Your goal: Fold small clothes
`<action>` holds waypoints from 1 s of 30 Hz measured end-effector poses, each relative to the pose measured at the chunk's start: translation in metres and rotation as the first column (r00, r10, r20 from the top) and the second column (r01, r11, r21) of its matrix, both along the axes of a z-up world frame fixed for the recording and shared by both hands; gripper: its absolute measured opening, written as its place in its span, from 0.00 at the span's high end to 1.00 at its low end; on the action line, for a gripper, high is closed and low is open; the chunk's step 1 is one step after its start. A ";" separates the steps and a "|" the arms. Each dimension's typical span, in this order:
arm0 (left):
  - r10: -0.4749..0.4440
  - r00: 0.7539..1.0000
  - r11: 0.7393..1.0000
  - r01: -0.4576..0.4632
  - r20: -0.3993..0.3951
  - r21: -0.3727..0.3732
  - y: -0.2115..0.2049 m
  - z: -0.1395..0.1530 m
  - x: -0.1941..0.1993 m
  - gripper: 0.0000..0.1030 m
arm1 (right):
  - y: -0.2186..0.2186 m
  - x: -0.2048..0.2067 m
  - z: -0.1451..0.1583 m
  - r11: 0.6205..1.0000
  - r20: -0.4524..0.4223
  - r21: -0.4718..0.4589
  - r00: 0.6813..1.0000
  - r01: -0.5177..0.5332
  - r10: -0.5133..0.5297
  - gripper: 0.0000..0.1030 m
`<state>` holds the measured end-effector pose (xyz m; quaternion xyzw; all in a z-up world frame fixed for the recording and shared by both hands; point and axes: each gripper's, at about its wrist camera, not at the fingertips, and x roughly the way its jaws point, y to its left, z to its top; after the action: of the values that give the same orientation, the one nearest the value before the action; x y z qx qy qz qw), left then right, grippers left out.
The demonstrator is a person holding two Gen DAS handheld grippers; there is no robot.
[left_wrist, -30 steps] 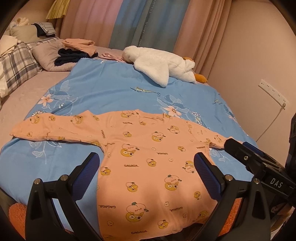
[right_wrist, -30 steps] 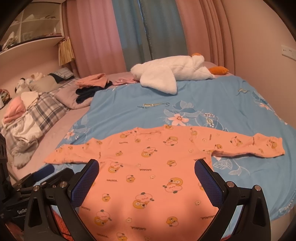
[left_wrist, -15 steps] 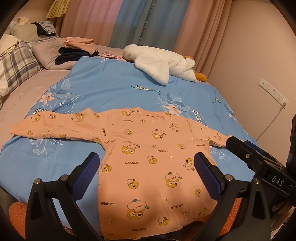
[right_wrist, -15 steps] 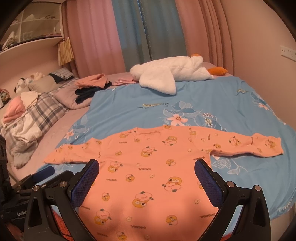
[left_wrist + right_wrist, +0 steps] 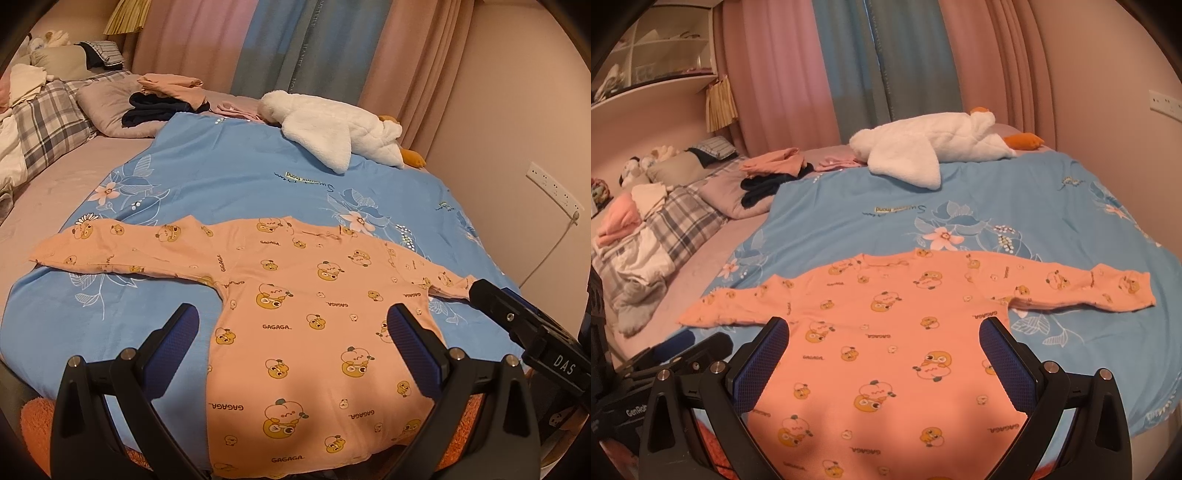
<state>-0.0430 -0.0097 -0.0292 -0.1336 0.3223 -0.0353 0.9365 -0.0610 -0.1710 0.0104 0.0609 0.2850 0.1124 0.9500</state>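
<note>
The left tool [image 5: 291, 332] hangs wide open and empty above the orange long-sleeved top [image 5: 295, 314], which lies flat, sleeves spread, on the blue bedspread [image 5: 229, 177]; the right tool [image 5: 884, 345] likewise gapes, holding nothing.

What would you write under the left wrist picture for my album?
Open left hand-held gripper hovers over an orange cartoon-print shirt spread flat, sleeves out, on a blue floral blanket.
</note>
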 end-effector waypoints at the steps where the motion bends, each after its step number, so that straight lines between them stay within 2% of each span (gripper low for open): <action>1: 0.000 1.000 1.000 0.000 0.000 0.000 0.001 0.000 0.000 0.02 | 0.000 0.000 0.000 1.000 0.001 0.000 1.000 0.000 0.000 0.01; 9: 0.015 1.000 1.000 -0.015 0.010 -0.003 0.003 0.000 0.001 0.02 | -0.001 -0.001 0.000 1.000 0.000 -0.001 1.000 0.001 -0.001 0.01; 14: 0.028 0.999 0.999 -0.028 0.021 -0.030 0.008 0.001 0.001 0.02 | -0.002 -0.002 0.000 1.000 -0.004 0.001 1.000 0.009 -0.009 0.01; 30: 0.015 1.000 0.999 -0.015 -0.010 -0.041 0.009 -0.009 0.007 0.03 | 0.001 0.002 -0.006 1.000 -0.012 0.028 1.000 -0.002 0.002 0.01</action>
<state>-0.0357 -0.0004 -0.0382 -0.1555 0.3248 -0.0342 0.9323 -0.0591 -0.1702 0.0048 0.0746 0.2890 0.1169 0.9472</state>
